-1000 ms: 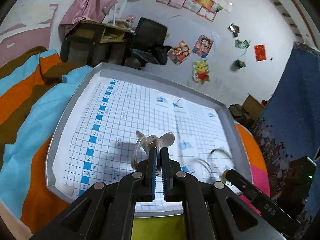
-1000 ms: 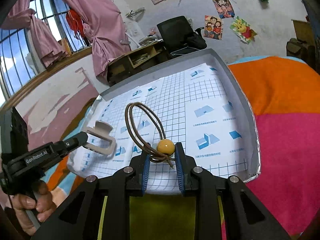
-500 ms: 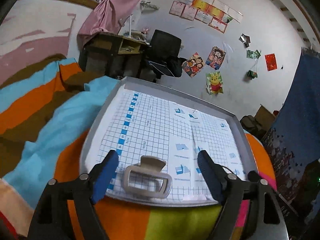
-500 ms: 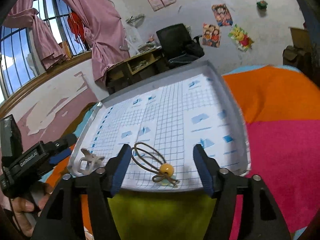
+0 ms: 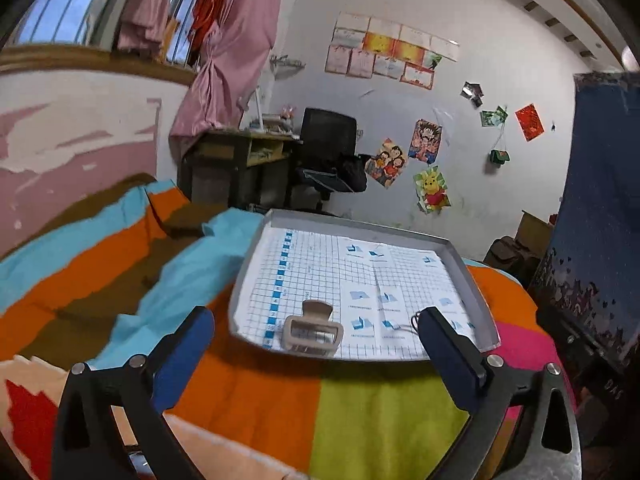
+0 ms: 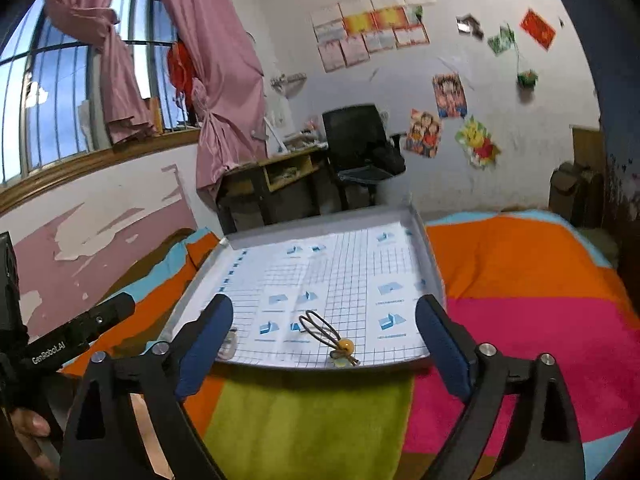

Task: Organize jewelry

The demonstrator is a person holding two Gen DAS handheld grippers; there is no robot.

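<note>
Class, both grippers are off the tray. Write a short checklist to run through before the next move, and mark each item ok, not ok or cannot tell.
1. Beige plastic claw hair clip lies on the grey tray's gridded paper: ok.
2. Brown cord hair tie with yellow bead lies on the tray near its front edge: ok.
3. Left gripper holds nothing, jaws opening: ok.
4. Right gripper holds nothing, jaws opening: ok.
5. Clip and tie lie apart: ok.
6. Tray sits steady on the striped blanket: cannot tell.

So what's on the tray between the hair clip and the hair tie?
Only bare grid paper, seen from the left camera, between hair clip and hair tie.
</note>
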